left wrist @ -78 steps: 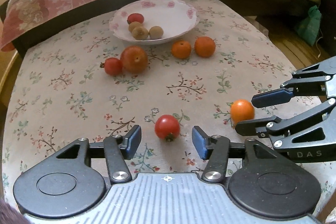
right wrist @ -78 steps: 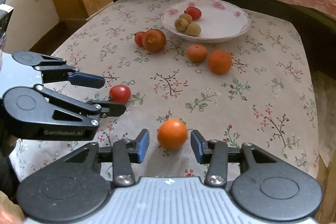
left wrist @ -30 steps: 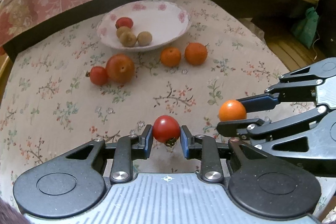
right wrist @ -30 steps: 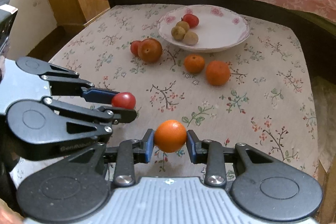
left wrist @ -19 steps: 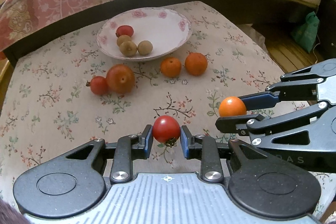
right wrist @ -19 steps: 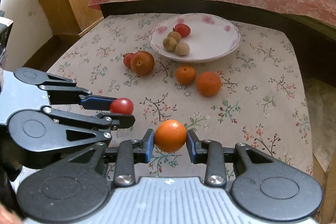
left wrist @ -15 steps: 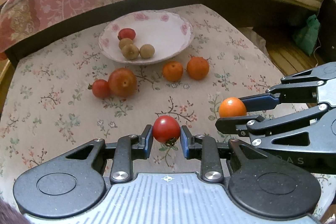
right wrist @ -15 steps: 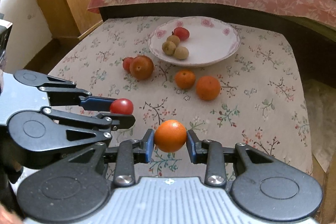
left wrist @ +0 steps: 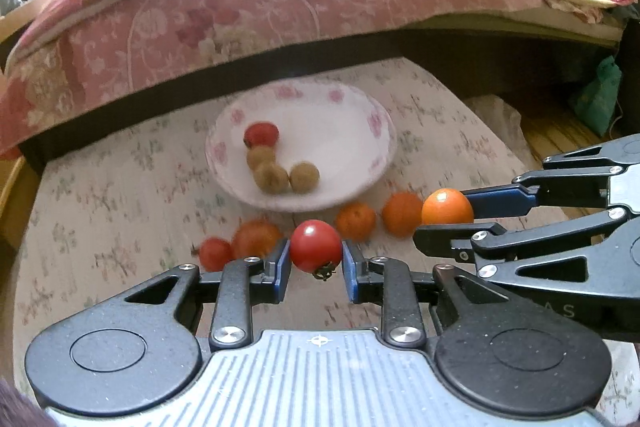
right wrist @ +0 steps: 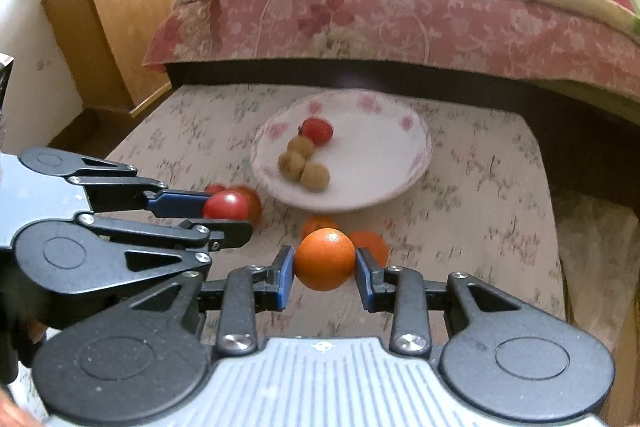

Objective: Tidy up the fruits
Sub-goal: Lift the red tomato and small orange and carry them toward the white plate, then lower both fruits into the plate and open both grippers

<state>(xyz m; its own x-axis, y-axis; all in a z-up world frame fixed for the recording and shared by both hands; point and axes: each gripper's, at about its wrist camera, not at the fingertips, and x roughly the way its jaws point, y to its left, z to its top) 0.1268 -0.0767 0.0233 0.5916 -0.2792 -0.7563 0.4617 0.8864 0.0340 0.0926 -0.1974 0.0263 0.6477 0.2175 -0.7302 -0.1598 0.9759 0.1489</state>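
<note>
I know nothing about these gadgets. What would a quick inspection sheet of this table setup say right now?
Surface: table under a floral cloth, beside a bed.
Job's things: white plate holding a red tomato and three brownish round fruits. On the cloth in front of it lie a small tomato, a larger reddish fruit and two oranges.
Clutter: nothing seen.
Grippers: left gripper shut on a held tomato; right gripper shut on a held orange. Both fruits are off the cloth, short of the plate.
Cables: nothing seen.
Surroundings: pink floral bedspread, wooden cabinet, green bag on the floor.
</note>
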